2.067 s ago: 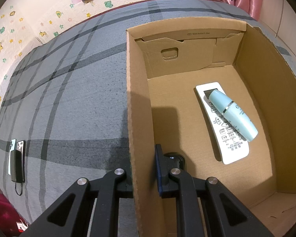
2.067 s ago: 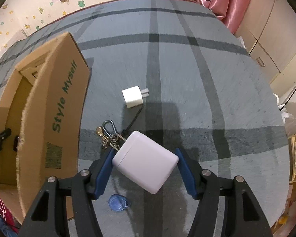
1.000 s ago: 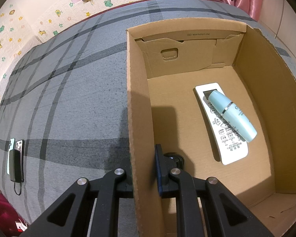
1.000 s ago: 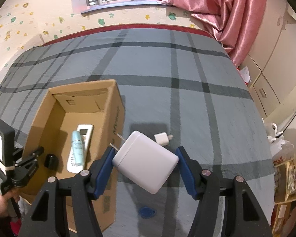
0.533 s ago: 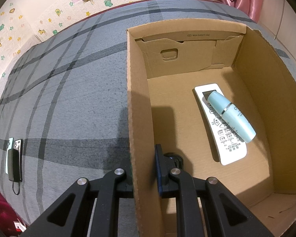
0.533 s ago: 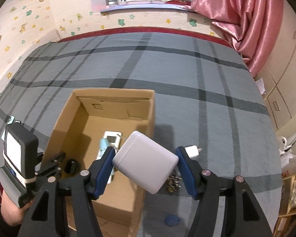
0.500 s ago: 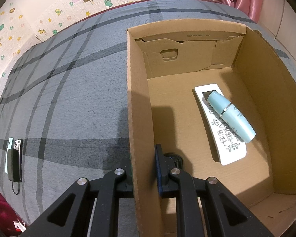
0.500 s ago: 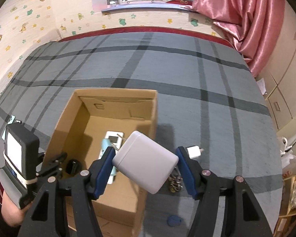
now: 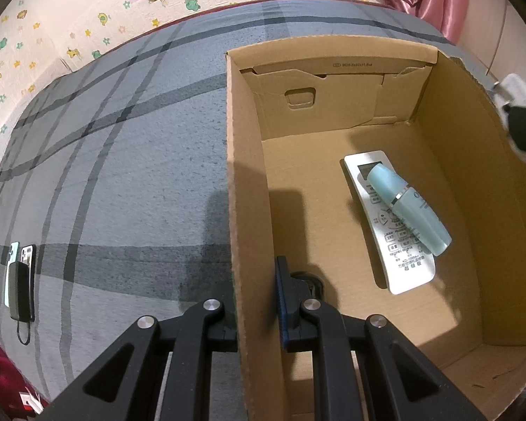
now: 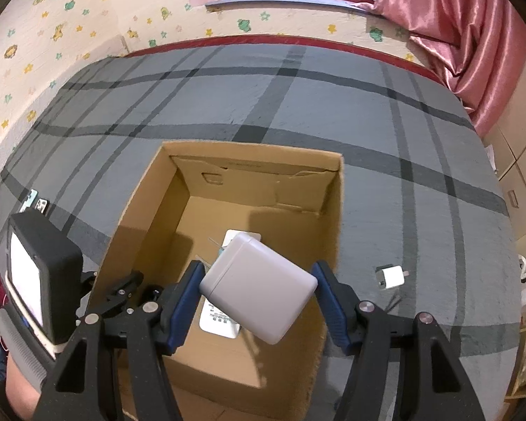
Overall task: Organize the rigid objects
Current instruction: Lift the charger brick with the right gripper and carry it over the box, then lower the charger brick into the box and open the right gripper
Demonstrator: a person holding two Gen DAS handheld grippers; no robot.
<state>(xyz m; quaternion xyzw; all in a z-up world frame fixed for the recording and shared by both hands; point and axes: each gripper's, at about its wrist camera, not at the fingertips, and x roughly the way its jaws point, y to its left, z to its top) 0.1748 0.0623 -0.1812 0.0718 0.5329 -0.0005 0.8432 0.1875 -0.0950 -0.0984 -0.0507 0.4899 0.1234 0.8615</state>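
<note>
An open cardboard box [image 9: 249, 182] [image 10: 333, 210] stands on the grey plaid bed. My left gripper [image 9: 254, 301] is shut on the box's left wall, one finger outside and one inside. On the box floor lies a white remote [image 9: 399, 256] with a pale blue bottle [image 9: 408, 210] across it, beside a small black object [image 9: 314, 282]. My right gripper [image 10: 257, 291] is shut on a white charger block [image 10: 259, 286], held in the air over the box's inside. The block's corner shows at the right edge of the left wrist view [image 9: 517, 87].
A small white plug adapter [image 10: 391, 276] lies on the bed right of the box. Two phones with a black power bank [image 9: 19, 282] lie at the bed's left edge. A pink curtain [image 10: 473, 28] and starred wall [image 10: 87, 17] border the bed.
My right gripper has carried the white charger block leftward from beside the box to over its inside. The left gripper and box have stayed still.
</note>
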